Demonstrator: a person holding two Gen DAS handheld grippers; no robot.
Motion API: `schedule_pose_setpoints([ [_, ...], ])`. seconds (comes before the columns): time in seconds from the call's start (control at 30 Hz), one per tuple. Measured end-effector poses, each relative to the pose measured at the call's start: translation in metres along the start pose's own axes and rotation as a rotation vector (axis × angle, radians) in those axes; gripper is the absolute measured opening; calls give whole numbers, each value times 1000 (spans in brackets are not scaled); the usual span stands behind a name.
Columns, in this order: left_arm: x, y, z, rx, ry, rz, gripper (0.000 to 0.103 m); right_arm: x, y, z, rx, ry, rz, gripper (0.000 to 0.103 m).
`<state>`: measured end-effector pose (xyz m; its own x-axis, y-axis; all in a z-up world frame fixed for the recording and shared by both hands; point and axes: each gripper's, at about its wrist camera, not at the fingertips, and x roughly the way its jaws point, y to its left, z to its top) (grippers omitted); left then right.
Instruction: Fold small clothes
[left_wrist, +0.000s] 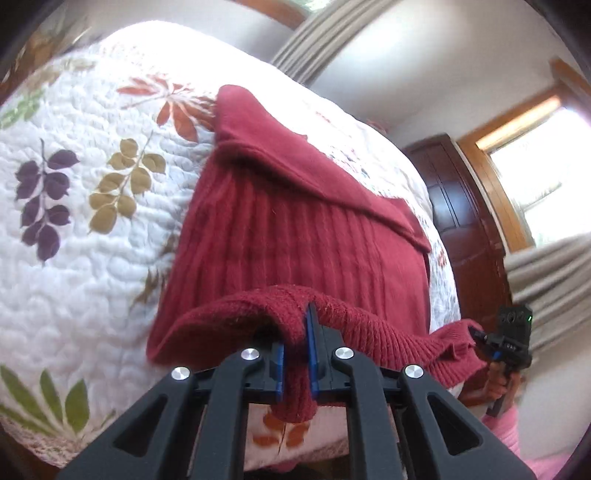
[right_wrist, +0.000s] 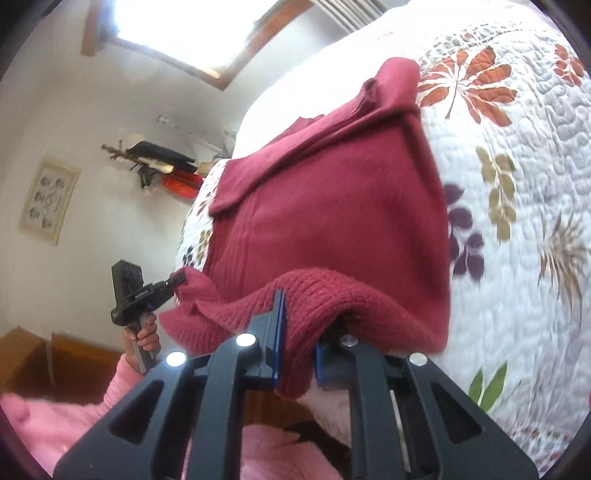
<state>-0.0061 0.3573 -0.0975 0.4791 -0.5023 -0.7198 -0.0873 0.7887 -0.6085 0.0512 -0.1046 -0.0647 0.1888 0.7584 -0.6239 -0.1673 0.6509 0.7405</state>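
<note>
A dark red knitted sweater (left_wrist: 295, 229) (right_wrist: 332, 206) lies on the bed, its sleeves folded across the body. My left gripper (left_wrist: 295, 354) is shut on the ribbed hem at one near corner and holds it above the quilt. My right gripper (right_wrist: 297, 350) is shut on the hem at the other near corner. The hem sags between the two grips. Each gripper shows in the other's view: the right gripper (left_wrist: 480, 336) at the right edge, the left gripper (right_wrist: 173, 282) at the left, both pinching red knit.
A white quilt (left_wrist: 74, 240) (right_wrist: 517, 277) with coloured leaf prints covers the bed. Dark wooden furniture (left_wrist: 458, 206) and grey curtains (left_wrist: 546, 280) stand beyond the bed's side. A hand and pink sleeve (right_wrist: 122, 373) hold the left gripper. A bright window (right_wrist: 192, 33) and a wall picture (right_wrist: 48, 199) are behind.
</note>
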Motion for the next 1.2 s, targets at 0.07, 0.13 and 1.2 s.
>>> schedule_pose_setpoints([
  [0.07, 8, 12, 14, -54, -10, 10, 10, -1, -14, 19, 32, 3, -6, 12],
  [0.13, 13, 25, 24, -94, -25, 31, 10, 5, -23, 35, 61, 3, -15, 12],
  [1.2, 12, 4, 23, 4, 103, 142, 51, 10, -33, 52, 34, 119, -203, 53],
])
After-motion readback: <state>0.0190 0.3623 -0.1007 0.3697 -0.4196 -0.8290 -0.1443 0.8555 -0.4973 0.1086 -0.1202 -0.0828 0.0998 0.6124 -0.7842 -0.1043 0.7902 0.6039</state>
